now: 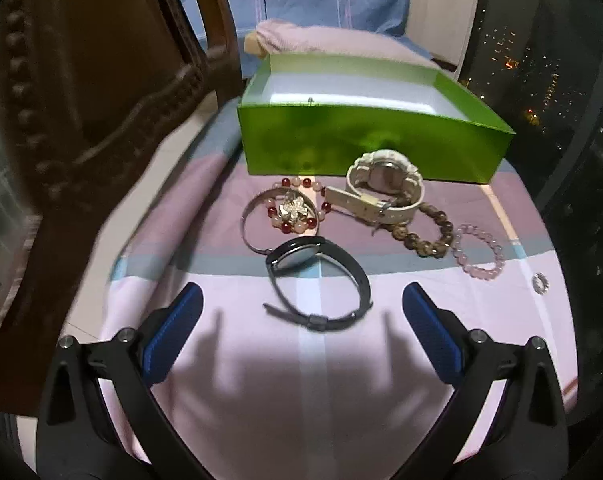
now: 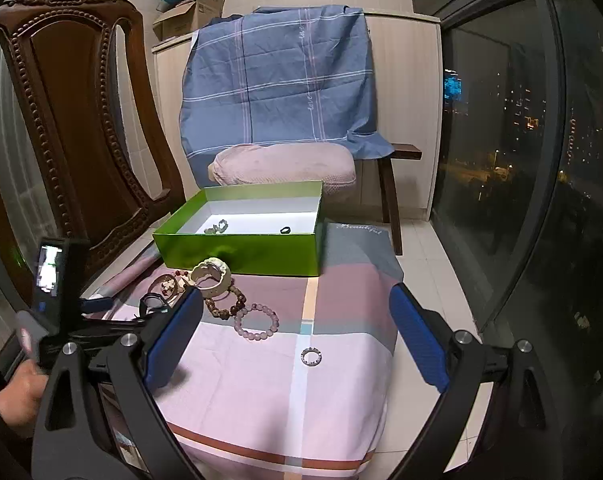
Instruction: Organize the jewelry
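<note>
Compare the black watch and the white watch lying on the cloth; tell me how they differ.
The black watch has a thin dark strap and a slim oval face; the white watch is chunky, with a wide pale strap. The black watch lies nearest the left gripper; the white watch sits right against the green box. Both are buckled into loops and outside the box.
</note>
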